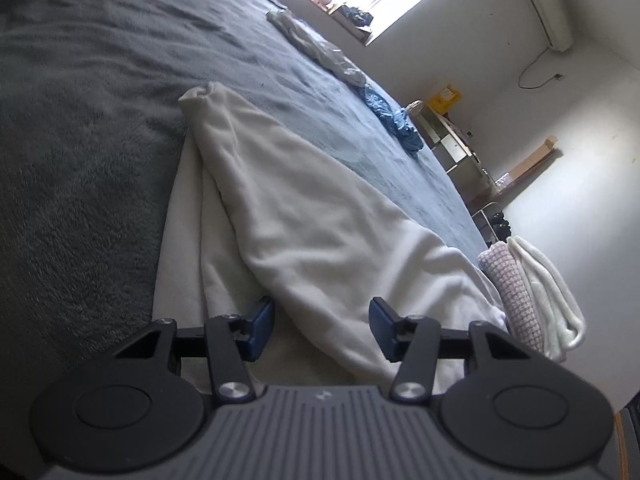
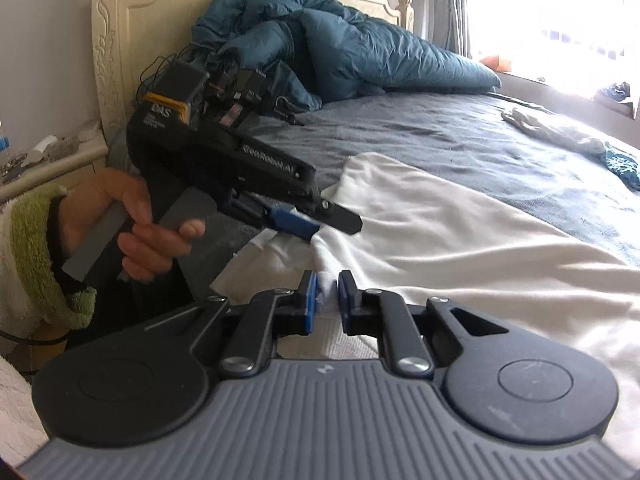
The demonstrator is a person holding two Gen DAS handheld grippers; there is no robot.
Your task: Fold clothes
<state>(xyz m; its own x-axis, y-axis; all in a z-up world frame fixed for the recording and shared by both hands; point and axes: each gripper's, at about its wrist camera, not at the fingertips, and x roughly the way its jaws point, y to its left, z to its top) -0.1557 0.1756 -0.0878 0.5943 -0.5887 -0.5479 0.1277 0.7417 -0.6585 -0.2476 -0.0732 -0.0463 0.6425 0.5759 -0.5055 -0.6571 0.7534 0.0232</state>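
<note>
Grey fleece bedding fills both views, and a cream fleece garment lies spread across its near part, a folded ridge running from the bottom centre of the left wrist view toward the upper left. Nearest in the right wrist view, the right gripper is pinched nearly closed on a bunched white edge of that garment. Just above it, the left gripper, held in a hand with a green fluffy cuff, bears lettering too blurred to read beyond what looks like "DAS" on an orange-edged label. Its jaws stand partly open astride the garment's ridge, pads not pressing. Folded towels sit at right. Farther off lie a teal duvet and a carved headboard.
</note>
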